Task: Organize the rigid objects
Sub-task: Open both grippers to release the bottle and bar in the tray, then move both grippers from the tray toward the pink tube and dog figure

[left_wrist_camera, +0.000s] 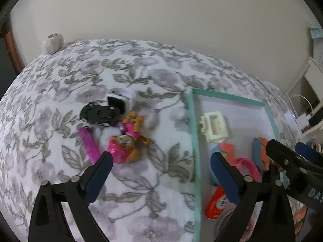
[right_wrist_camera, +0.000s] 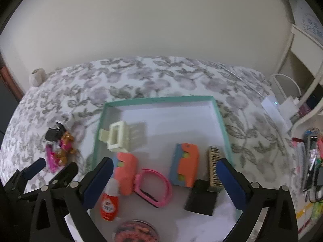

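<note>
Two grippers hang over a bed spread with a white cover (left_wrist_camera: 141, 191) printed in grey leaves and flowers. The left gripper (left_wrist_camera: 161, 173) stands wide with nothing between its blue pads, above the cover just left of the box rim. The right gripper (right_wrist_camera: 164, 178) is likewise wide and empty, over the box.

Nearest in the right view, a round dish (right_wrist_camera: 135, 232) of reddish bits sits at the bottom edge. A shallow box (right_wrist_camera: 161, 99) with a teal rim and white floor lies on the cover and holds the sorted things: a small orange bottle (right_wrist_camera: 108, 203) with a white cap, a flat black block (right_wrist_camera: 201, 201), a pink band (right_wrist_camera: 155, 187), two orange-and-blue plastic pieces (right_wrist_camera: 186, 166) and (right_wrist_camera: 126, 171), a tan ribbed block (right_wrist_camera: 214, 169), and farther back a cream hair claw (right_wrist_camera: 117, 138).

Left of the box, loose on the cover, lie a pink stick (left_wrist_camera: 88, 145), a pink-and-brown toy figure (left_wrist_camera: 129, 139), a black toy car (left_wrist_camera: 99, 115) and, behind it, a white watch (left_wrist_camera: 121, 98), all touching or just beside one another.

At the far left edge of the bed stands a ball of pale twine (left_wrist_camera: 52, 43). Behind runs a plain cream wall (left_wrist_camera: 161, 20). To the right are white furniture (right_wrist_camera: 302, 60), cables and a white plug block (right_wrist_camera: 272, 104), blurred.
</note>
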`<state>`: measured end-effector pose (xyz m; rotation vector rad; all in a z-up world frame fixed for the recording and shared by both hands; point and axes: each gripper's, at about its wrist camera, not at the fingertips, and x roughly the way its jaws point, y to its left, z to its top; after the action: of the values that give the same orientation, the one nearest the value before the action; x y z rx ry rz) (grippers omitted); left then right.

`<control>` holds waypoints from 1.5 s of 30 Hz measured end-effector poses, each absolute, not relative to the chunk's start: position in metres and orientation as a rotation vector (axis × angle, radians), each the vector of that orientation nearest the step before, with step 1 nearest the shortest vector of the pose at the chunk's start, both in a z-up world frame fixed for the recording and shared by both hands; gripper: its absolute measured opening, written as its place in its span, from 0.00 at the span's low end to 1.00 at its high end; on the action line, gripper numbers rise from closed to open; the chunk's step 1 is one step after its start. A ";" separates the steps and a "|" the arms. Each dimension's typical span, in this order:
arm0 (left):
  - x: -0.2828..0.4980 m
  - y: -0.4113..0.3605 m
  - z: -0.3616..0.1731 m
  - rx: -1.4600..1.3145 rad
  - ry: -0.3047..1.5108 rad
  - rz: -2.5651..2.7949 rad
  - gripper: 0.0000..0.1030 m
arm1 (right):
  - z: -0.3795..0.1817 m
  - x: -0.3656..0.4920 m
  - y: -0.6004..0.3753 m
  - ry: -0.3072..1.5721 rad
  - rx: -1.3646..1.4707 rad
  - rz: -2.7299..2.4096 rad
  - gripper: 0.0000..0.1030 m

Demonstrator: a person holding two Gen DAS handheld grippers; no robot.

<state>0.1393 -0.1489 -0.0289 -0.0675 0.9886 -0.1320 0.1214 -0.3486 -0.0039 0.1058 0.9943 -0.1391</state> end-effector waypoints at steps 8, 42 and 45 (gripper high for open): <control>0.149 -0.109 -0.025 -0.186 0.972 -0.032 0.96 | 0.001 0.124 -0.323 0.953 0.040 -0.110 1.00; 0.177 0.007 -0.055 -0.391 1.099 0.149 0.96 | -0.034 0.148 -0.184 0.947 -0.048 0.198 1.00; 0.180 0.009 -0.067 -0.418 1.126 0.148 0.96 | -0.047 0.153 -0.178 0.967 -0.052 0.207 1.00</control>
<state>0.1797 0.0092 -0.0672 -0.4182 1.1262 0.1483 0.1531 -0.1781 -0.0466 -0.0524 0.9673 0.2072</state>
